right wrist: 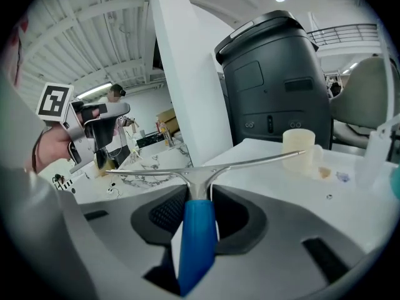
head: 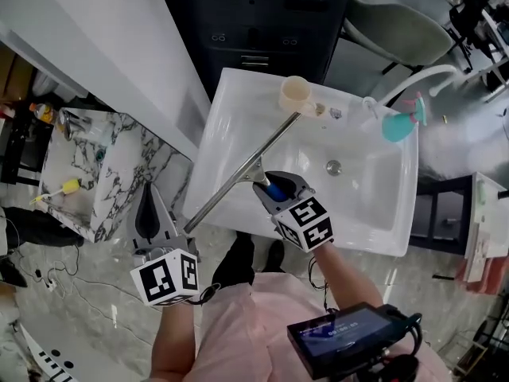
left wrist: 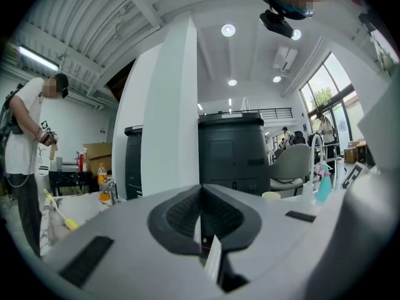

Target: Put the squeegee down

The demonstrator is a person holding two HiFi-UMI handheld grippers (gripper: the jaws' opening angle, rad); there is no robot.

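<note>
**Right gripper (right wrist: 199, 200) clamped on the squeegee (head: 238, 173) at the sink's (head: 380, 217) front edge**

Right gripper jaws stood partly apart and pressed on the squeegee's blue handle (right wrist: 195, 242), which ran straight out between them to the metal blade. The gripper sat over the middle of the sink's front edge and pointed down toward the bowl. From the handle, the blade spread crosswise. Its long line ran on a slant from beside the cup (head: 296, 94) at the sink's back edge, across the left half of the bowl, to just past the front left corner. Whether the blade touched the sink could not be told.

The left gripper (left wrist: 200, 216), with jaws together and nothing in them, hung off the front left corner, near the blade's outer end but apart from it. The right hand alone carried the squeegee, so setting it down probably meant lowering it and letting go.
</note>
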